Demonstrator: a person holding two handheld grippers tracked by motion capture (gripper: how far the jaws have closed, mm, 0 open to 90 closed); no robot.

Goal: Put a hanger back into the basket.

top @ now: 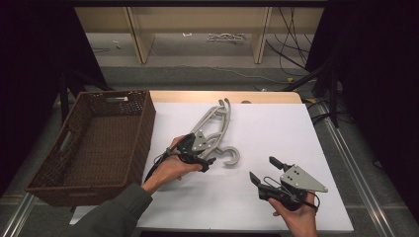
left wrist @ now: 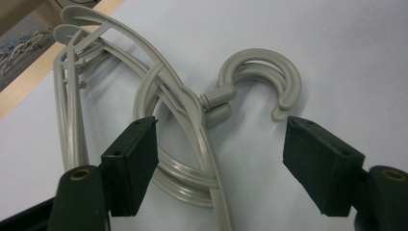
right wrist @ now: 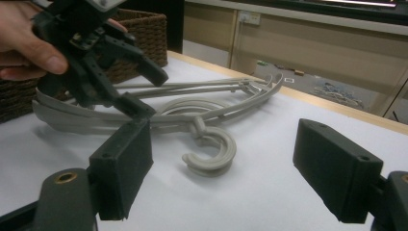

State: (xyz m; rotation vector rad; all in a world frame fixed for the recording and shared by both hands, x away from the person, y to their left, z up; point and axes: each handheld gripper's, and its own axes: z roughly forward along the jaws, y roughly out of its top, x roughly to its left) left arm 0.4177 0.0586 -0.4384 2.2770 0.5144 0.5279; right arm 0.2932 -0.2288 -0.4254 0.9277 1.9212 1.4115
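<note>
Two grey plastic hangers [top: 216,129], stacked and interlocked, lie on the white table [top: 276,128] at its centre, arms reaching toward 12 o'clock and their hooks [top: 231,157] curling toward 5 o'clock. The left gripper [top: 205,160] stands over the hangers near the hook neck; its jaws are apart, one jaw at 9 o'clock of the crossing arms, the other at 3 o'clock beyond the hook tips, nothing pressed between them. The right gripper [top: 263,169] waits at 4 o'clock of the hooks, jaws wide apart and empty. A woven basket [top: 74,148] sits at 9 o'clock of the table. Risk, as judged: because the hangers are tangled, closing on only one arm could drag the second along and let it drop short of the basket. The smooth rounded plastic could also slip sideways from the pads if gripped off-centre.
</note>
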